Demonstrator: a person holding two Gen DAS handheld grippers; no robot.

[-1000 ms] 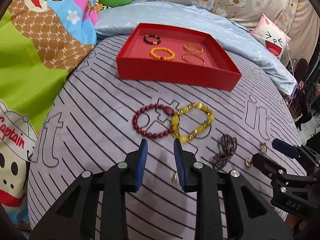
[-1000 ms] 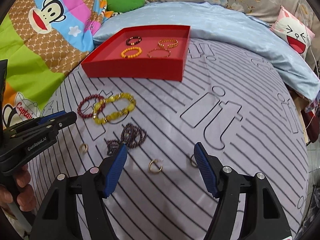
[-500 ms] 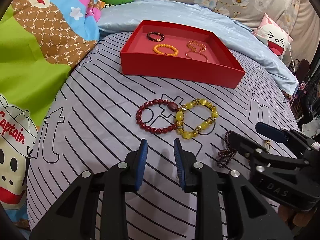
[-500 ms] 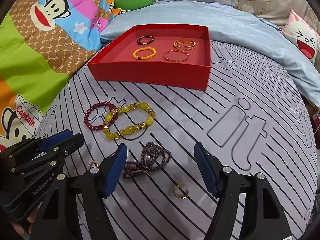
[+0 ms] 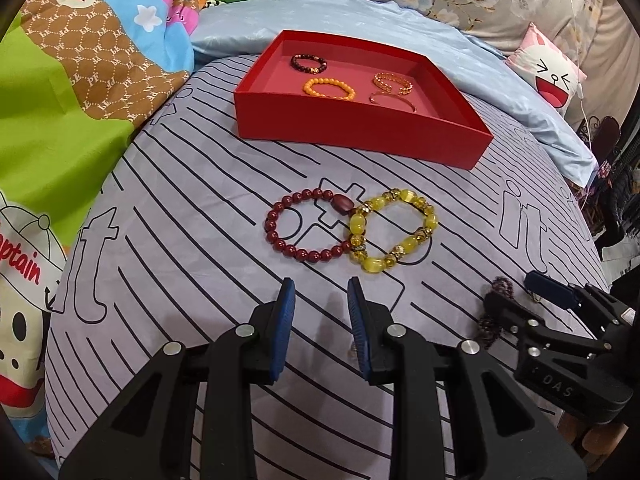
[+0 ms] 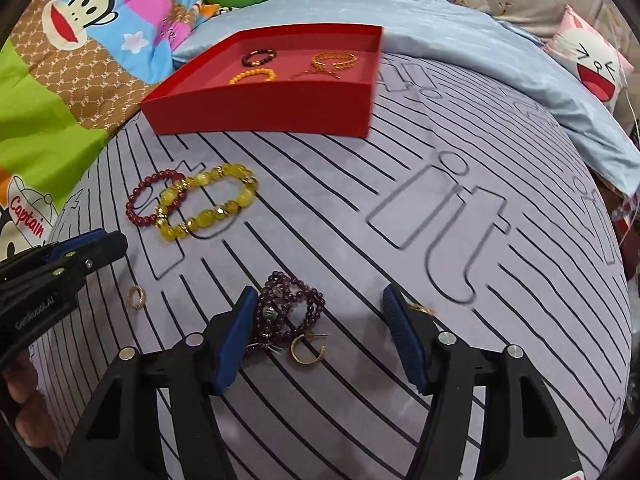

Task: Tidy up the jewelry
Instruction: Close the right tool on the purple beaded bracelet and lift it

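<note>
Far on the left lies a bright cartoon blanket (image 5: 72,92) with a monkey on it. Next to it is the striped gray sheet (image 5: 200,240) where all the jewelry sits.

The left gripper (image 5: 320,320) hangs over a bare part of the sheet, near the camera. Its two blue fingers (image 5: 282,328) are a little apart and nothing is between them. Just past them lies a dark red bead bracelet (image 5: 304,232). It touches a yellow bead bracelet (image 5: 392,232) on its right, and the two overlap a bit where they meet.

Farther away stands a red tray (image 5: 360,136). Inside it are four bracelets: a dark one (image 5: 308,63) at the far left, an orange one (image 5: 329,88) nearer, and two gold ones (image 5: 392,80) on the right side.

Seen from the right wrist, a small gold ring (image 6: 136,297) lies on the sheet close to the left gripper's tip. To the right of it is the right gripper (image 6: 316,324), low over the sheet. Its jaws are closing, but the fingers (image 6: 236,336) do not press on anything. Between them lies a bunched-up purple bead strand (image 6: 292,308), close to the left finger. A gold hoop earring (image 6: 306,350) lies just beside the strand, on the near side. Another small gold piece (image 6: 422,309) peeks out by the right finger; I cannot tell what it is.

Far on the right is a white pillow (image 5: 554,76) with a laughing face.
</note>
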